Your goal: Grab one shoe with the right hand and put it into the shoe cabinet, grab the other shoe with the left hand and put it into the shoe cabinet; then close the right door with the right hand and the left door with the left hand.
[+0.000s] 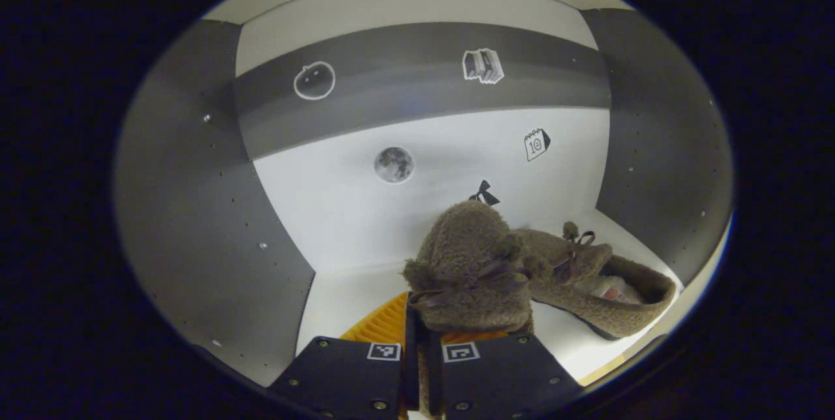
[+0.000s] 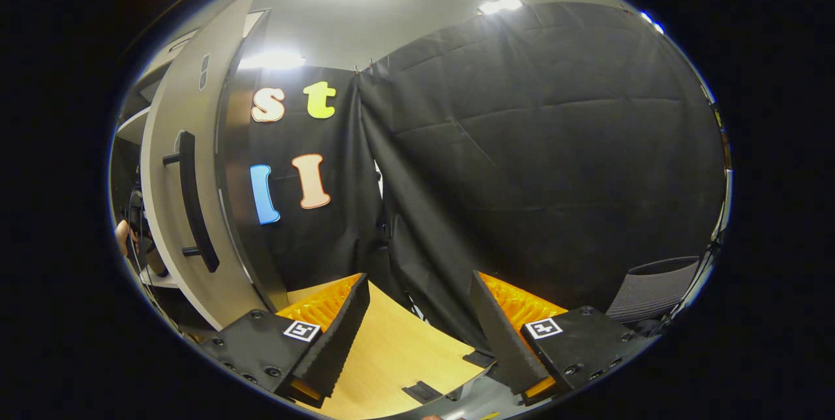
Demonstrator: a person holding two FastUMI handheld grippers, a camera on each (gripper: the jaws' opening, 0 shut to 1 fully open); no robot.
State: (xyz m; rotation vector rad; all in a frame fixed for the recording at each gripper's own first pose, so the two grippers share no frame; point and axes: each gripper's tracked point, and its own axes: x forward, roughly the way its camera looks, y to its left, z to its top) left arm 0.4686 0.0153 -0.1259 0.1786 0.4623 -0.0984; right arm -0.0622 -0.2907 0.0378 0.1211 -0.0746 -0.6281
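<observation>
Your left gripper (image 1: 421, 348) has its jaws drawn close together on the heel end of a fuzzy brown shoe (image 1: 471, 270), both fingers pressing on it; the part between the fingers is hidden, so how deep the grip goes is hard to judge. You are holding that shoe inside the shoe cabinet (image 1: 196, 211), low over its white shelf (image 1: 346, 296), and it looks to be touching or just above the shelf. The second shoe (image 1: 607, 283) lies on the same shelf just to the right, its opening turned toward you and its toe touching, or nearly touching, the held one. On the cabinet's back panel are small stickers (image 1: 394, 164).

Your right gripper (image 2: 417, 335) has its jaws wide apart and holds nothing. Its view gives you the cabinet's open door (image 2: 189, 165) with its dark bar handle (image 2: 196, 205) at the left, a wooden tabletop (image 2: 391, 355) below the fingers, and part of a grey chair (image 2: 652, 289) cut off at the lower right.
</observation>
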